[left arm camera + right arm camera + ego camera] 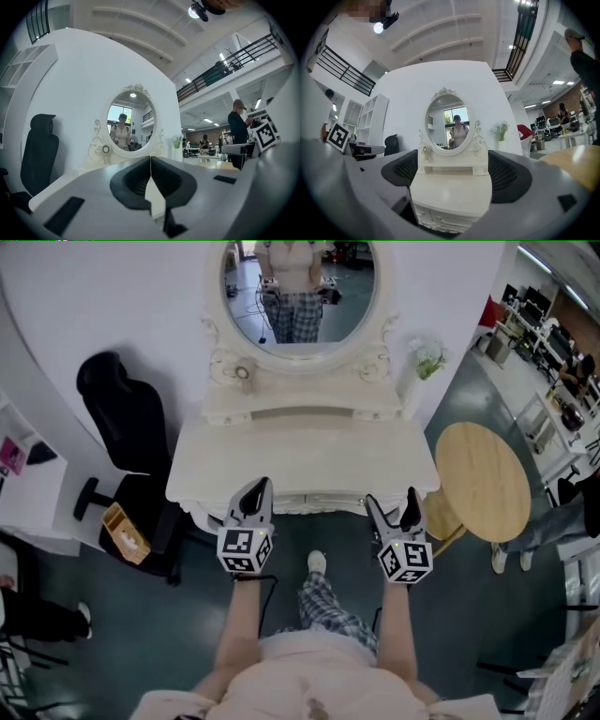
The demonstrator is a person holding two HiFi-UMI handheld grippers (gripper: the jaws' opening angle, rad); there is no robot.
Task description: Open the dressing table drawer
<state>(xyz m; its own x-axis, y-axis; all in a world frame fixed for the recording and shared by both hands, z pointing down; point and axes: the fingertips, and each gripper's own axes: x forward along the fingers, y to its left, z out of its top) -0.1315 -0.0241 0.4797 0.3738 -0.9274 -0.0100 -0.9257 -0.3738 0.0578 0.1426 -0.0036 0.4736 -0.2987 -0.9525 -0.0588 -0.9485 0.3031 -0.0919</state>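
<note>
Drawer: the drawer sits closed in the front of the white dressing table, just under the edge of its counter. The right gripper view shows its face with a small knob. From the head view it is almost hidden below the overhang.
Stage: not yet begun, by my reading. Neither gripper touches the furniture and the drawer front sits flush.
Left gripper: the left gripper is held level ahead of the body near the counter's front edge, its jaws pressed together with nothing between them. Being closed, it looks parked and not readied for a grasp.
Right gripper: the right gripper has its jaws spread wide and holds nothing. In its own view the dressing table is framed squarely between them, so it is likely the one meant for the knob.
Arm pose: both forearms reach forward side by side, at about the same height, with the marker cubes facing up. The person stands square to the oval mirror.
Next move: the right gripper probably has to drop below the counter edge to meet the knob.
Surroundings: a black office chair stands to the left and a round wooden table to the right, both clear of the drawer's path.
</note>
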